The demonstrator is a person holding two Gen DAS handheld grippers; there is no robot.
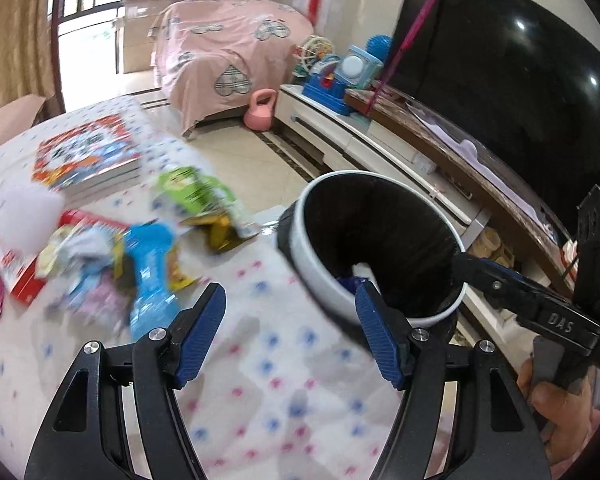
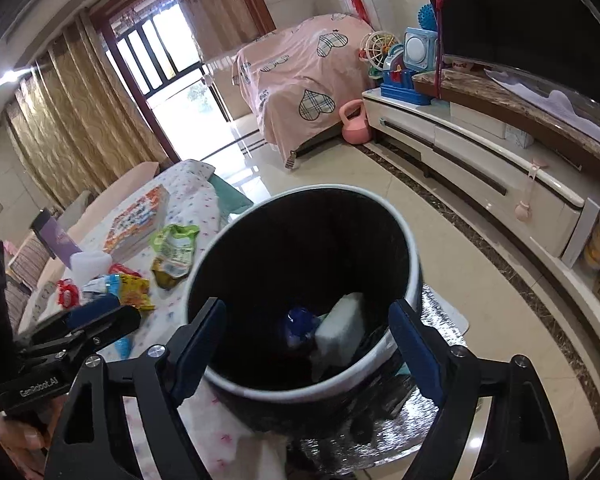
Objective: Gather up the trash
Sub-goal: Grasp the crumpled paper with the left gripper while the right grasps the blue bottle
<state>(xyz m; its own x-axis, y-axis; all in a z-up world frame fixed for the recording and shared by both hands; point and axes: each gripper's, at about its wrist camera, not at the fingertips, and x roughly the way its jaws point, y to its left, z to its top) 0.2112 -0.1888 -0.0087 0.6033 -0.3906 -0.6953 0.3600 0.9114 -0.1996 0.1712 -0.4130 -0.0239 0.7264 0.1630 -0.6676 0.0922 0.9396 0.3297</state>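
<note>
A home living room: big television [image 1: 512, 80], low TV cabinet [image 2: 480, 152] (toys on top), curtained window [image 2: 172, 52].

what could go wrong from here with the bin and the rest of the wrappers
1. The trash bin stands off the table's edge, so a wrapper released short could fall on the floor.
2. The left gripper and right gripper work close together near the rim and might collide.
3. The green packet lies beside the book; a loose grab may drag it.

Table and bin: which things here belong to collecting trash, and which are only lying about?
For the job: bin, green wrapper, blue wrapper, yellow wrapper.
Lying about: book, pink kettlebell, toys.
</note>
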